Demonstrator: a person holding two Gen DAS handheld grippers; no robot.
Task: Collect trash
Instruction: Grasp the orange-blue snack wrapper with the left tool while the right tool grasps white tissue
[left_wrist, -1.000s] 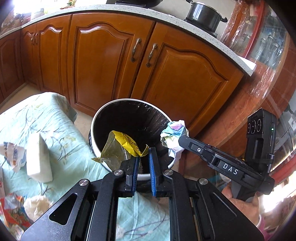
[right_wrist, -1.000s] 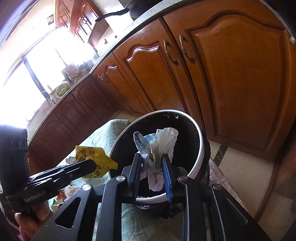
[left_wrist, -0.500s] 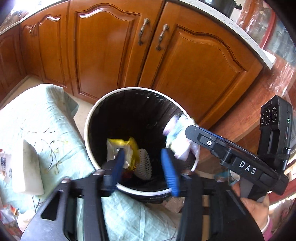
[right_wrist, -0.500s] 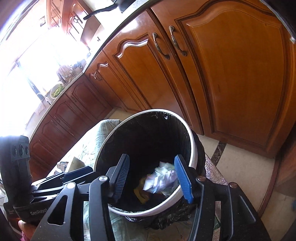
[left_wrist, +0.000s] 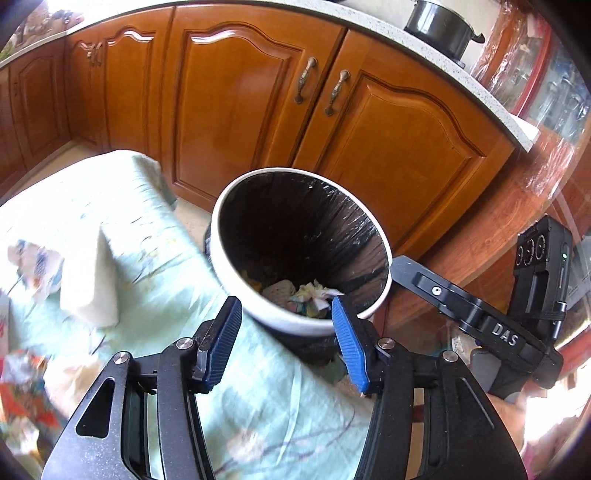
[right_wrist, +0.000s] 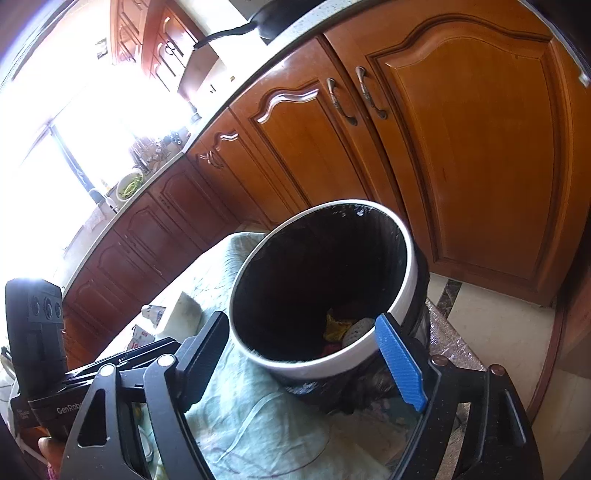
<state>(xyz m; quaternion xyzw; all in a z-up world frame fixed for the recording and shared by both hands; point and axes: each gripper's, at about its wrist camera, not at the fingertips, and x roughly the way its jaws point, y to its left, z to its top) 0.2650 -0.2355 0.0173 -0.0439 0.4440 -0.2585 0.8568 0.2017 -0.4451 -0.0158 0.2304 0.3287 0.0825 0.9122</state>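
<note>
A round bin (left_wrist: 295, 325) with a white rim and black liner stands beside the cloth-covered table (left_wrist: 155, 258). At its bottom lie crumpled paper (left_wrist: 314, 295), a white netted piece (left_wrist: 280, 290) and a yellow wrapper (right_wrist: 334, 328). My left gripper (left_wrist: 286, 310) hovers open over the bin's near rim with nothing between its blue pads. My right gripper (right_wrist: 301, 321) also hangs over the near rim. Its jaws are opening wide and hold nothing. On the table lie a crumpled printed wrapper (left_wrist: 35, 266), a white foam block (left_wrist: 99, 280) and a red wrapper (left_wrist: 22, 387).
Brown wooden cabinet doors (left_wrist: 388, 147) stand close behind the bin, under a counter with a black pot (left_wrist: 439, 26). A glass-fronted cabinet (left_wrist: 546, 92) is at the right. Pale floor tiles (right_wrist: 498, 332) show to the right of the bin.
Both grippers let go: the yellow wrapper fell from the left one and the crumpled paper from the right one into the bin. Both jaws spread apart and drew back a little.
</note>
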